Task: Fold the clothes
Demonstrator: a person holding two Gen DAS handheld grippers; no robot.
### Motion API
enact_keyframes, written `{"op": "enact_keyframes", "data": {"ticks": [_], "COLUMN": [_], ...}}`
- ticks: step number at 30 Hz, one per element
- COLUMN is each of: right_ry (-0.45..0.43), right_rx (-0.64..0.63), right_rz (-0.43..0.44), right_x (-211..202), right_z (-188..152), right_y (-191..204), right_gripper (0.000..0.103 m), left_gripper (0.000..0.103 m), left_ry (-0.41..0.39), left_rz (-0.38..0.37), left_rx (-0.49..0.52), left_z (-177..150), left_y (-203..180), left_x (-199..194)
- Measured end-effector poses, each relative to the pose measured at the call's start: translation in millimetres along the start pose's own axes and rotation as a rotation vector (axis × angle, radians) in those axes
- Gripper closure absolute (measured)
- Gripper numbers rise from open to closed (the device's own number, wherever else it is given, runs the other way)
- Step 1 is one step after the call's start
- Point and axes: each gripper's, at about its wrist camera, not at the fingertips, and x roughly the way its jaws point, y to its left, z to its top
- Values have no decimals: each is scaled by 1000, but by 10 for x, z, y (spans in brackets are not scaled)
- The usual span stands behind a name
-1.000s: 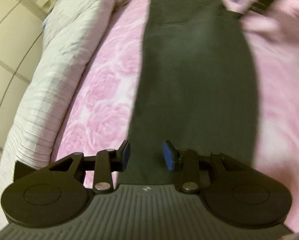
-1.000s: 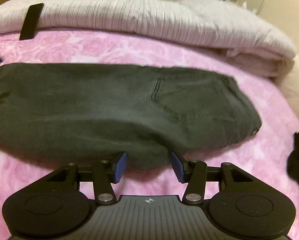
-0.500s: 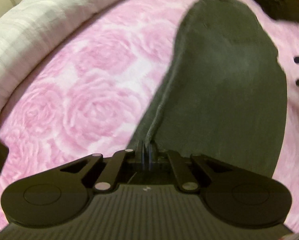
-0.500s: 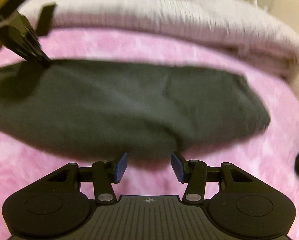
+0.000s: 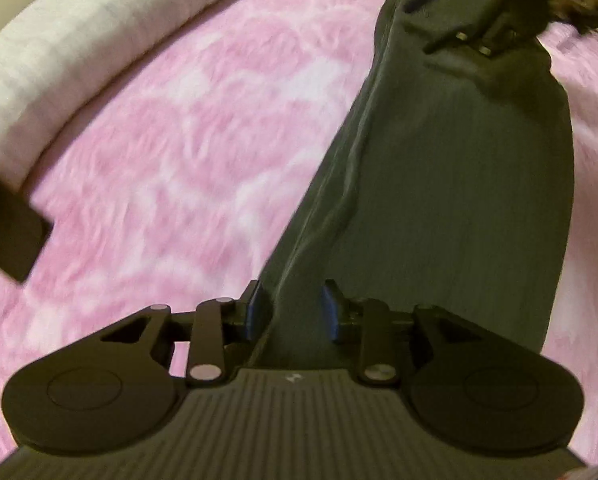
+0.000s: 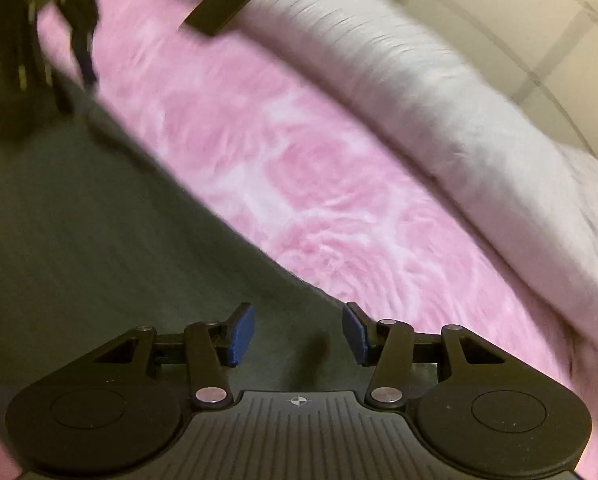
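Observation:
Dark grey trousers (image 5: 459,184) lie stretched out on a pink rose-patterned blanket (image 5: 187,152). My left gripper (image 5: 291,308) is open, its blue pads on either side of a raised ridge of the trouser cloth at the near end. My right gripper (image 6: 297,332) is open and hovers low over the trousers (image 6: 79,248) near their far-side edge. The right gripper also shows in the left wrist view (image 5: 495,20), over the far end of the trousers. The left gripper shows blurred in the right wrist view (image 6: 39,40).
A rolled white ribbed quilt (image 5: 71,52) runs along the far side of the blanket and shows in the right wrist view (image 6: 439,92). A black flat object (image 6: 225,0) lies against it. Pale cupboard doors (image 6: 539,20) stand behind.
My left gripper was shut on the trouser edge half a second ago and has now opened. My right gripper has swung over the trousers, toward the quilt side, staying open.

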Motion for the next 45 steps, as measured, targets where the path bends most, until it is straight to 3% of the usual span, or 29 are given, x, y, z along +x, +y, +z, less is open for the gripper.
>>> {"op": "enact_keyframes", "data": {"ticks": [2, 3, 6, 7, 8, 9, 11, 15, 19, 23, 30, 31, 32, 34, 42, 43, 44, 45], "right_ry": [36, 48, 64, 69, 81, 93, 92, 20, 100, 106, 169, 182, 195, 187, 241, 256, 271, 277], "right_rx": [-79, -107, -89, -82, -80, -101, -130, -40, -33, -66, -236, -223, -208, -209, -179, -166, -152, -161], "right_rz": [40, 56, 79, 87, 104, 102, 93, 39, 80, 74, 13, 14, 16, -3, 101, 133, 166, 155], "right_x": [163, 222, 288, 308, 313, 287, 184, -22, 236, 222, 266, 271, 276, 242, 330, 344, 358, 341], "right_z": [50, 59, 57, 55, 69, 89, 138, 310, 293, 204, -2, -20, -37, -80, -154, -144, -133, -127], "right_y": [-33, -38, -72, -83, -89, -66, -51, -289, -237, -170, -332, -383, -433, -497, -731, -759, -788, -787], "right_gripper": [54, 54, 54, 59, 99, 103, 103, 103, 103, 96, 95, 91, 64, 27, 26, 37, 63, 78], "left_gripper": [97, 100, 102, 102, 102, 102, 102, 102, 101, 101, 101, 101, 101, 101, 101, 101, 101, 101], "left_ry": [18, 14, -2, -6, -11, -19, -45, -61, -26, -26, -23, -23, -22, -22, -21, -20, -20, -22], "left_rz": [-3, 2, 7, 10, 12, 14, 13, 3, 7, 9, 29, 32, 33, 33, 28, 27, 28, 30], "left_rx": [3, 7, 6, 8, 12, 9, -12, -48, -45, -56, -26, -24, -22, -25, -20, -17, -14, -12], "left_z": [-80, -108, -135, -141, -147, -150, -140, -143, -163, -210, -209, -209, -208, -211, -217, -216, -212, -209], "left_y": [24, 23, 10, 4, -1, 7, 56, 153, 151, 149, 104, 99, 96, 99, 107, 108, 107, 106], "left_x": [-1, -3, -15, -21, -38, -74, -187, -216, -7, 56, 66, 68, 72, 83, 81, 76, 64, 43]}}
